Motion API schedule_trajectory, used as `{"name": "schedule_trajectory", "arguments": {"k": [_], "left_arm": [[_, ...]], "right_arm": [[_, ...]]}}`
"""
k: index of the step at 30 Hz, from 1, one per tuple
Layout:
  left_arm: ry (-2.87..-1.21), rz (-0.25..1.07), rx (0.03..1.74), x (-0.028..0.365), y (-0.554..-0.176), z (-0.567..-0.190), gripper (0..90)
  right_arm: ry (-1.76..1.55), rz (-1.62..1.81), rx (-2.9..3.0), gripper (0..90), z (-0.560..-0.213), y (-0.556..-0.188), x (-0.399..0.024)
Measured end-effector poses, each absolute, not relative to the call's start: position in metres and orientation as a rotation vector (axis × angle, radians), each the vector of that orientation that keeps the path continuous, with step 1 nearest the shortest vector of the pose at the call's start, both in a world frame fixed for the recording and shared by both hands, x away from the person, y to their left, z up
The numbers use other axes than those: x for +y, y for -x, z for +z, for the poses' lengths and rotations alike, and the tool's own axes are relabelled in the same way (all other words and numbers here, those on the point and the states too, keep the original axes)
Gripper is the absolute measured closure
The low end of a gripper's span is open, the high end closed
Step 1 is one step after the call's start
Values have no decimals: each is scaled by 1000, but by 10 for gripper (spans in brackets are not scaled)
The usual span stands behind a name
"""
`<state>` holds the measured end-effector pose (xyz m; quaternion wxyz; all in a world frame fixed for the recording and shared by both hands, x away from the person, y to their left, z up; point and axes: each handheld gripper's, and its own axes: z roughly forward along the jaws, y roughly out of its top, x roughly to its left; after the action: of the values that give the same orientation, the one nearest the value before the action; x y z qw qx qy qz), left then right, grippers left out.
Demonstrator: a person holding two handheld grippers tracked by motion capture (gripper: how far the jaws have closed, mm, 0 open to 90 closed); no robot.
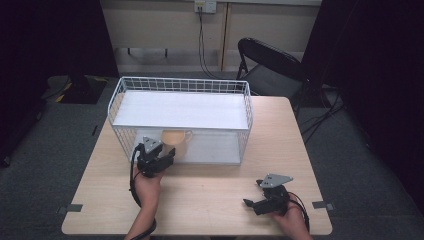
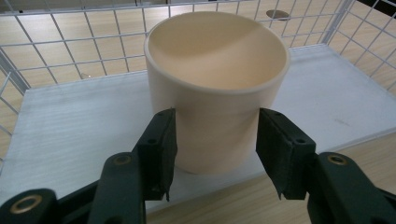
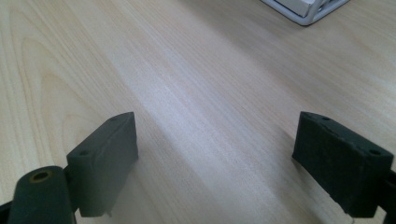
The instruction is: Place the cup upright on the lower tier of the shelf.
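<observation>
Black jaws of the left gripper (image 2: 212, 154) stood nearest the lens in the left gripper view, one on each side of a cream-coloured, straight-walled ceramic cup (image 2: 215, 88). The left pad appeared to be touching the cup wall, while a narrow gap was visible at the right pad; the jaws were therefore judged partly closed around the cup but not yet clamped on it. The cup stood upright on the white lower shelf (image 2: 70, 135) of a white wire-mesh rack (image 1: 120, 100), close to the shelf's front edge. A handle was seen on the cup's right side in the high view.

The grasp was judged to be under way: the approach was complete, the final squeeze and any lift remained to be done.

The right gripper (image 3: 215, 154) was held over bare pale wooden tabletop (image 3: 196, 84), well apart from the rack, with its jaws wide apart and nothing between them.

One cup, one rack with two shelves, one table, two grippers and one black folding chair (image 1: 270, 65) behind the table were counted.
</observation>
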<state>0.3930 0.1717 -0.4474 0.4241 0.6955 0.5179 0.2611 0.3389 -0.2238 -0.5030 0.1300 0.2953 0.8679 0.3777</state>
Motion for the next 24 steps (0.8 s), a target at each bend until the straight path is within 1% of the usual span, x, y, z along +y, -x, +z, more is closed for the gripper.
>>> {"name": "schedule_trajectory", "arguments": {"k": [5, 7, 9, 10, 14, 17, 19, 21, 24], "left_arm": [[-1757, 653, 1296, 172, -394, -450, 487], [-1760, 647, 1287, 173, -394, -449, 471], [-1753, 635, 1279, 174, -393, -449, 426], [-1759, 634, 1275, 175, -392, -449, 375], [-1775, 617, 1253, 177, -391, -449, 250], [-1782, 589, 1236, 181, -389, -449, 230], [-1783, 581, 1225, 182, -388, -449, 184], [-1768, 561, 1219, 184, -387, -448, 172], [-1794, 570, 1202, 185, -384, -447, 166]], "right_arm": [[-858, 1098, 2522, 130, -503, -339, -224], [-858, 1099, 2522, 130, -503, -339, -224], [-856, 1099, 2523, 130, -503, -339, -224], [-856, 1099, 2523, 130, -503, -339, -224], [-855, 1099, 2523, 130, -503, -339, -224], [-855, 1099, 2523, 130, -503, -339, -224], [-855, 1099, 2523, 130, -503, -339, -224], [-855, 1099, 2523, 130, -503, -339, -224], [-855, 1099, 2523, 130, -503, -339, -224]]}}
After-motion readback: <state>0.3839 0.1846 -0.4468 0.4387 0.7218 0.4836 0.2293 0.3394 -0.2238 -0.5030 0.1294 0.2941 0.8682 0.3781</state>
